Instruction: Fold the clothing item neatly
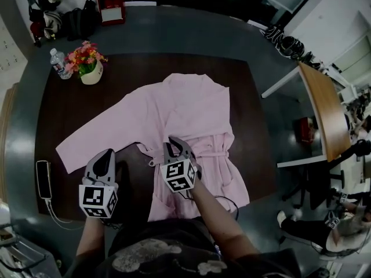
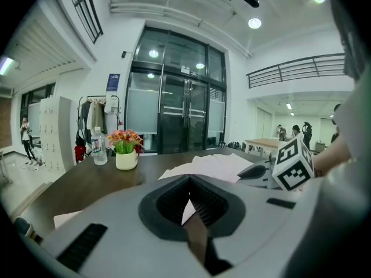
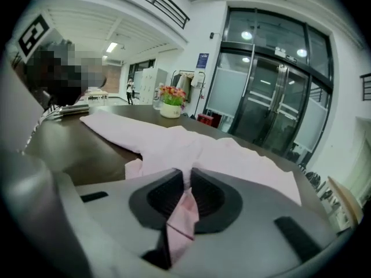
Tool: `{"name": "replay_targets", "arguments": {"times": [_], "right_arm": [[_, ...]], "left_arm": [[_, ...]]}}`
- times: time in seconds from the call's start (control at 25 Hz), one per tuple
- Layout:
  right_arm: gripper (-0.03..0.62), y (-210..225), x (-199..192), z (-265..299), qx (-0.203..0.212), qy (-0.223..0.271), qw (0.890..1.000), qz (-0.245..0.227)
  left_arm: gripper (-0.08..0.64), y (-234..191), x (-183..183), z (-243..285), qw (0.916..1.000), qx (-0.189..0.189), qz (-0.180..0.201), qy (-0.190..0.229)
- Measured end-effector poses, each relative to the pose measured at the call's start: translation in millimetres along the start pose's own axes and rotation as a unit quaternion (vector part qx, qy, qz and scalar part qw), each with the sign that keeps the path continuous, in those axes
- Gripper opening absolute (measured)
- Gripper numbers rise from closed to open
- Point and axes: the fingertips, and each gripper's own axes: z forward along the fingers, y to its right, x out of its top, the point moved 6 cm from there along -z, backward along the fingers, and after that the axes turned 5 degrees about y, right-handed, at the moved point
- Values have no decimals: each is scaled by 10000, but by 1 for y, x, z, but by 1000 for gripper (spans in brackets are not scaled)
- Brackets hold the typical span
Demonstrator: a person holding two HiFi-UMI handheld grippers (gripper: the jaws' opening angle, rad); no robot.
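Note:
A pale pink robe (image 1: 185,114) lies spread open on the dark table (image 1: 75,120), with one sleeve stretched out to the left and a belt across its waist. My right gripper (image 1: 177,142) rests on the robe's left front edge by the belt. It is shut on a fold of the pink fabric (image 3: 184,213), which runs back between the jaws. My left gripper (image 1: 107,155) hangs over bare table just below the sleeve, shut, with nothing seen in it. From the left gripper view the robe (image 2: 214,164) lies ahead, and the right gripper (image 2: 261,172) shows at the right.
A white pot of flowers (image 1: 90,68) and a water bottle (image 1: 58,63) stand at the table's far left corner. A phone (image 1: 43,178) on a cable lies at the near left edge. A wooden desk (image 1: 324,109) stands off to the right.

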Motion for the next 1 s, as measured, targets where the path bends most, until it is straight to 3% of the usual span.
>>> {"name": "replay_targets", "arguments": {"times": [0.08,0.16,0.36,0.48,0.72,0.88,1.0], "right_arm": [[25,-8,-5,-1,212,-95,9997,-106],[67,-13,-8,-6,350,-144,9992,-159],[135,6,-1,-11,218,91,9997,77],[157,-1,-13,-41,355,-112,9991,223],[160,34,11,-26,158,732,9904,1159],[160,63,-26,-20,-262,-38,9839,1767],[160,84,-36,13,-221,-567,9746,2157]], "left_arm": [[11,-1,-3,3,10000,-31,-9,-47],[10,-3,-5,5,10000,-33,-24,-77],[9,-18,-10,22,10000,18,-78,-10],[11,-12,-23,6,9992,63,-299,-264],[11,-44,-13,17,9992,350,-213,6],[11,-40,-30,0,9976,423,-467,-275],[10,-47,-22,6,9981,457,-371,-156]]}}
